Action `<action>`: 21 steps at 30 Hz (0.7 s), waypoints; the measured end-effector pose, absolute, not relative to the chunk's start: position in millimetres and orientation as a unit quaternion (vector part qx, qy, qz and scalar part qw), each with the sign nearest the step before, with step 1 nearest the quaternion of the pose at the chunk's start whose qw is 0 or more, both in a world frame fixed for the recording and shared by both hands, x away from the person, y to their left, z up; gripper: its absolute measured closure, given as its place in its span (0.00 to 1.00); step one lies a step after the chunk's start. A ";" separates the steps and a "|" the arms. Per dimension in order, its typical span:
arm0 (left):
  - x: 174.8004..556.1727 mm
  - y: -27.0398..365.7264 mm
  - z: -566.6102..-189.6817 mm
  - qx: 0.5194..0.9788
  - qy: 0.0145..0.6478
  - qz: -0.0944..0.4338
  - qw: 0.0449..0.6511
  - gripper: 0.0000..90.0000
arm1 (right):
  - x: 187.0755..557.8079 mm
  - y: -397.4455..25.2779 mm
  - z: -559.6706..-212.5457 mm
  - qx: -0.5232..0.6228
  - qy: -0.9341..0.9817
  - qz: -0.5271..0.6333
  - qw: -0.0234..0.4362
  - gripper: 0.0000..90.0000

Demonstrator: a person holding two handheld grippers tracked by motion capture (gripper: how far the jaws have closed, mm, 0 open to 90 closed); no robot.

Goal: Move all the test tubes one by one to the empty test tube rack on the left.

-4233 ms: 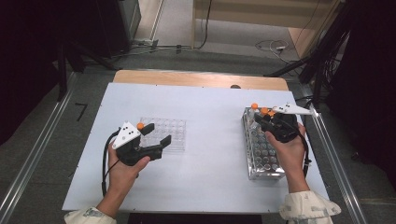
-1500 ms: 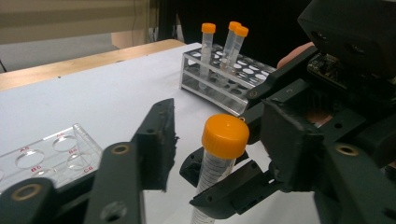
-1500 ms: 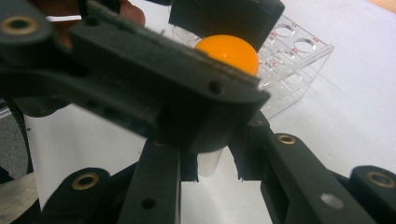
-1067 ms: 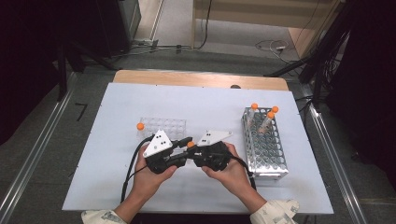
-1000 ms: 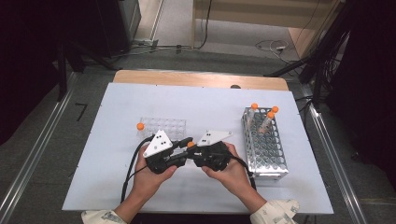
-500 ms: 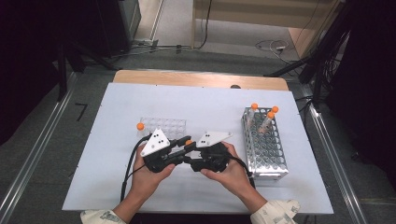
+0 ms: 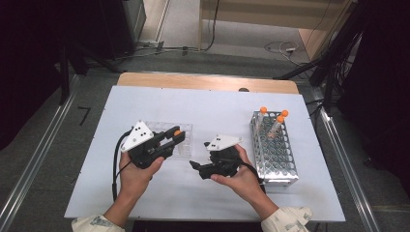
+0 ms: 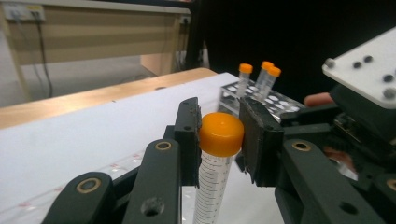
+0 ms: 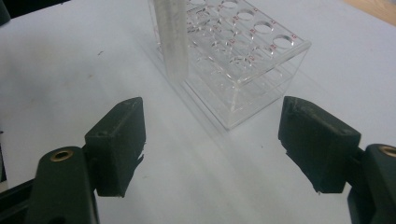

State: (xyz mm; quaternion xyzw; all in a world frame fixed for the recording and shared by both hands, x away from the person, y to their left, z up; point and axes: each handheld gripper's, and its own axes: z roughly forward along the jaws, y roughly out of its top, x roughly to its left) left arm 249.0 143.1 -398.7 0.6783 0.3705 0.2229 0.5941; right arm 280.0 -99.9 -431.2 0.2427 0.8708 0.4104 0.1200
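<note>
**Seating the orange-capped tube in the clear rack**

White bench (image 7: pixel 145 203) under dim surroundings is carrying everything I am working with. Nearest me, my right gripper (image 7: pixel 196 166) is hanging low over the bare bench with its jaws spread wide and nothing between them; in the right gripper view they are framing the clear rack (image 9: pixel 243 60) from in front. My left gripper (image 7: pixel 178 135) is clamping the orange-capped tube (image 8: pixel 219 135) by its cap, jaws pressed on both sides, the graduated body hanging down roughly upright. In the high view the tube is sitting over the near right part of the clear rack (image 7: pixel 181 137); whether its tip is already entering a hole I cannot tell.

To do this well, I am judging that I should be keeping the tube vertical, lining its tip over one hole, lowering slowly, and releasing only once it is seated. The right gripper could be steadying the light rack if it slides.

Farther off, the metal rack (image 7: pixel 273 147) is standing with two capped tubes (image 7: pixel 270 121) upright at its far end.
</note>
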 end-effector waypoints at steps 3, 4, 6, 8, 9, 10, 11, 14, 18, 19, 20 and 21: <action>250.5 152.2 -394.9 0.669 0.379 0.232 0.596 0.79 | 280.4 -100.4 -431.8 0.243 0.871 0.409 0.122 0.25; 250.9 154.8 -394.1 0.669 0.380 0.236 0.594 0.79 | 280.4 -100.5 -432.0 0.243 0.871 0.408 0.122 0.25; 252.1 160.5 -392.6 0.664 0.385 0.243 0.593 0.78 | 280.2 -100.5 -432.3 0.244 0.871 0.408 0.122 0.25; 253.4 166.5 -391.8 0.660 0.391 0.253 0.590 0.78 | 279.7 -100.3 -432.2 0.244 0.872 0.407 0.121 0.25; 254.2 169.2 -391.6 0.658 0.393 0.257 0.589 0.78 | 279.6 -100.1 -432.2 0.242 0.872 0.408 0.122 0.25; 254.8 171.1 -391.6 0.656 0.395 0.259 0.589 0.78 | 279.2 -100.0 -432.1 0.243 0.872 0.408 0.122 0.25; 255.7 173.2 -391.8 0.654 0.397 0.262 0.588 0.78 | 279.0 -99.9 -432.0 0.243 0.871 0.408 0.122 0.25; 258.4 178.6 -392.9 0.650 0.403 0.272 0.584 0.78 | 278.5 -99.5 -431.9 0.242 0.871 0.409 0.122 0.25; 263.4 185.4 -396.9 0.645 0.413 0.289 0.575 0.78 | 278.1 -99.3 -431.7 0.241 0.872 0.409 0.122 0.26; 264.7 187.0 -398.1 0.642 0.416 0.291 0.574 0.78 | 277.8 -99.1 -431.6 0.241 0.872 0.409 0.122 0.26; 265.9 188.7 -399.2 0.640 0.418 0.293 0.575 0.78 | 277.5 -98.9 -431.6 0.241 0.871 0.410 0.122 0.26; 267.0 190.3 -400.1 0.638 0.420 0.295 0.573 0.78 | 277.1 -98.7 -431.5 0.241 0.871 0.410 0.121 0.26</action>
